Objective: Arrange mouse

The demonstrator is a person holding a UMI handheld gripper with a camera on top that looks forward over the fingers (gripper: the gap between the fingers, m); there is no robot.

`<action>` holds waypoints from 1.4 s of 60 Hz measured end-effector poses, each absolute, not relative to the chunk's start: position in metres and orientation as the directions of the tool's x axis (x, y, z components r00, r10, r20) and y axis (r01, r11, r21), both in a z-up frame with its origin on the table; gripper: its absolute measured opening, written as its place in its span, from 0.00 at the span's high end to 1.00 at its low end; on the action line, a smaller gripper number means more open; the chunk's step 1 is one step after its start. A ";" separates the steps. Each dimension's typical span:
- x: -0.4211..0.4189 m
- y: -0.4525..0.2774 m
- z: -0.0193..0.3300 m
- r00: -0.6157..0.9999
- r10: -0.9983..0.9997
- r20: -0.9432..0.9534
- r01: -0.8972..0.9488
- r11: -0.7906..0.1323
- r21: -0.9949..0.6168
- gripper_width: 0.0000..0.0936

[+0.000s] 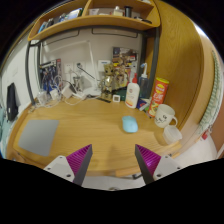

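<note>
Task status: not yet begun, as far as can be judged. Nothing is held, and the mouse sits untouched.

Left of the wooden desk [85, 125]: a grey mouse pad [41, 136] lies flat with nothing on it. This is presumably where the mouse is to go.

Near side: the gripper [110, 158] hangs above the desk's front edge, its fingers spread wide and gripping nothing. Both pink pads [78, 157] are bare.

Centre right: the light-blue mouse [130, 124] rests on the desk beyond the fingers, well apart from the mouse pad.

Right, containers: a white bottle [133, 93] with a red cap and a tall orange canister [159, 91] stand closed behind the mouse; contents not visible. A white mug [164, 116] and a clear cup [172, 133] stand right of the mouse; whether they hold anything cannot be told.

Remaining: approach, grasp, move, release.
</note>
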State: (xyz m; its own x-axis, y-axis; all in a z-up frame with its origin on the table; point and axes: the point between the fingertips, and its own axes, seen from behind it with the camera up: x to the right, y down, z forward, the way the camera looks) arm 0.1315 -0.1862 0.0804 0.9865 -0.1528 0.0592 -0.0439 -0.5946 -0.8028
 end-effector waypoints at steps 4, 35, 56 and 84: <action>0.159 -0.172 0.064 0.985 -0.147 0.086 -0.020 -0.602 -0.798 0.08; 0.236 -0.015 -0.010 0.993 -0.109 0.043 -0.036 -0.635 -0.771 0.08; 0.242 0.001 -0.012 0.991 -0.137 0.004 -0.079 -0.593 -0.801 0.48; 0.231 0.008 0.054 0.977 -0.200 0.070 -0.061 -0.583 -0.810 0.70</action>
